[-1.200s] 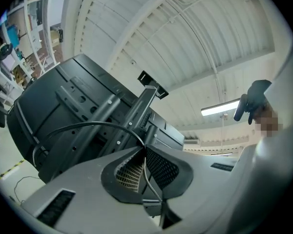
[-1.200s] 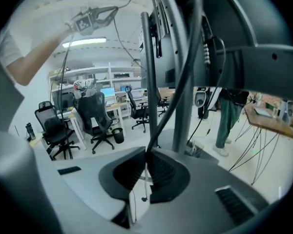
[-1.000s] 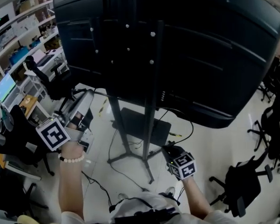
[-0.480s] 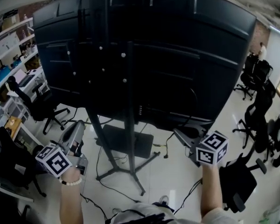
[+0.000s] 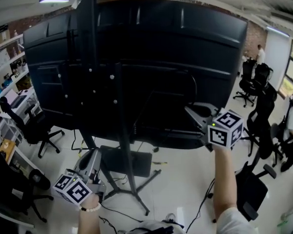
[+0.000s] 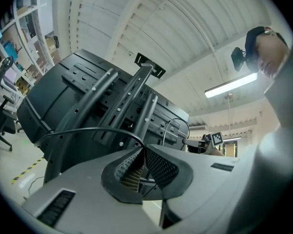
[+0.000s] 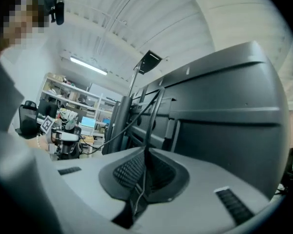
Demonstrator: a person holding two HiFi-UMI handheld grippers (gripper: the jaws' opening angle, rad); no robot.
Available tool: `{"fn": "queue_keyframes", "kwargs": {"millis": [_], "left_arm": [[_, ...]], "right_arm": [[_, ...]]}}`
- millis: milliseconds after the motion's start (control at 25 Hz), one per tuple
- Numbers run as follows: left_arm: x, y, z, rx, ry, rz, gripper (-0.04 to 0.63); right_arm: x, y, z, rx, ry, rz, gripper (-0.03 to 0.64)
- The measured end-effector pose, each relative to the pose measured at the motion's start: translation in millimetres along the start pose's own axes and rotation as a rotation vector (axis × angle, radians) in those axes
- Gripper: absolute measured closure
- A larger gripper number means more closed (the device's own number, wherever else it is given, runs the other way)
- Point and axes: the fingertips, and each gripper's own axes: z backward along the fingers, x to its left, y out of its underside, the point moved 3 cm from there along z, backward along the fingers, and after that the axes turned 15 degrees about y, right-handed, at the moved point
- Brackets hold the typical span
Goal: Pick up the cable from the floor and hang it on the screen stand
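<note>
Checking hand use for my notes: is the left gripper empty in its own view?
No, the left gripper has its jaws shut on the thin black cable, which arcs away leftward.

no legible text, no readable labels

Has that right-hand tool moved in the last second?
Yes. The right tool, shut on the cable, has risen from beside the stand's base up to the screen.
</note>
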Motion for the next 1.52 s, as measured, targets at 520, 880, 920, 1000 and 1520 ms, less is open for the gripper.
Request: {"fn": "queue_keyframes", "kwargs": {"millis": [520,880,920,1000,1520], "left_arm": [[-31.8,-41.6,-17.3,-0.17,0.074,0.015,0.581],[-31.5,-47.5,-7.5,-0.208,0.016,-0.008,0.581],[-26.7,-43.1,-5.7,-0.209,0.004,0.006,0.581],[-21.3,-31.7,-6.4,-0.2,-0.005,0.032,0.581],[-4.4,60.1,-32.9,-0.087,0.009,0.129,0.581]], "right_arm": [[-61.6,-23.6,-38.2,0.017,-0.044,-0.211,0.598],[-42.0,37.8,-79.2,0.168,-0.122,-0.271,0.598],[-38.3,43.2,-82.1,0.179,-0.13,-0.266,0.598],[-28.6,53.5,-88.5,0.199,-0.149,-0.249,0.598],[26.4,78.8,-97.1,0.167,-0.219,-0.222,0.597]]}}
